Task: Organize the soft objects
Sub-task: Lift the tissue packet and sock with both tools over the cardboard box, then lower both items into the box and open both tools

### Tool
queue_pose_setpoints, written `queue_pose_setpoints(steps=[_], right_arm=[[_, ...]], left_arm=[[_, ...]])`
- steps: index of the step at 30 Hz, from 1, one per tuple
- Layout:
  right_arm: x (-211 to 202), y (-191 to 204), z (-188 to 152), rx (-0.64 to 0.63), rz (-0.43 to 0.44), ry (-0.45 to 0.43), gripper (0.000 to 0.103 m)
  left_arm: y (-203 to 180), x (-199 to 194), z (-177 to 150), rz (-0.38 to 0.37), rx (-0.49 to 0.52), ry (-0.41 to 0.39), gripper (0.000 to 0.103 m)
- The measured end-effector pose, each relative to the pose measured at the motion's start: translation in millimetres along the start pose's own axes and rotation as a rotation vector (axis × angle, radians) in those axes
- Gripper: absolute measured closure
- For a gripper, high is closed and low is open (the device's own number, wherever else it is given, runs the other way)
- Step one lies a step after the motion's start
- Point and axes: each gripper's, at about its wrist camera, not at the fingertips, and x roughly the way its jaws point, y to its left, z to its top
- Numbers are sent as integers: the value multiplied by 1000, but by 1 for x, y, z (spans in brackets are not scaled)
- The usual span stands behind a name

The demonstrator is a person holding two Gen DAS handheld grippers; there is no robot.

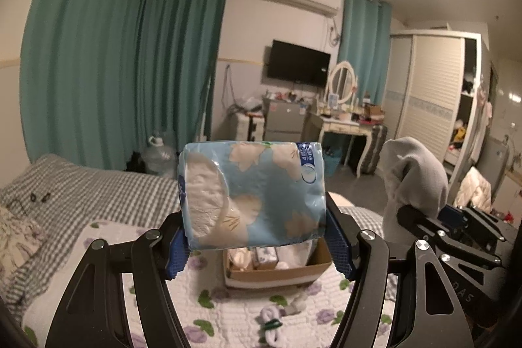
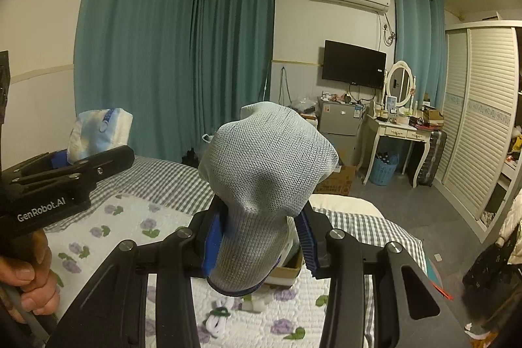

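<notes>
left gripper [image 1: 257,237]: raised, jaws clamped on a load | right gripper [image 2: 261,240]: raised alongside, jaws clamped

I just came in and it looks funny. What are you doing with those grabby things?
A person is tidying soft things on the bed. The left hand-held gripper is clamped on a blue tissue pack, and the right hand-held gripper is clamped on a grey sock. Both are held up above a cardboard box that already has soft items inside. White socks lie on the quilt.
</notes>
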Motion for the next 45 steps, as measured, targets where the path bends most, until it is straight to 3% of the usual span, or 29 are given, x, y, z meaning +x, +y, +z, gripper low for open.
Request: queue_pose_setpoints(steps=[22, 35, 45], right_arm=[[152, -40, -20, 42, -7, 177, 62], [242, -39, -68, 22, 30, 316, 62], [293, -43, -110, 11, 64, 431, 61]], left_arm=[[-17, 139, -14, 9, 3, 198, 35], [-5, 228, -53, 27, -12, 381, 35], [-8, 273, -87, 73, 55, 489, 35]])
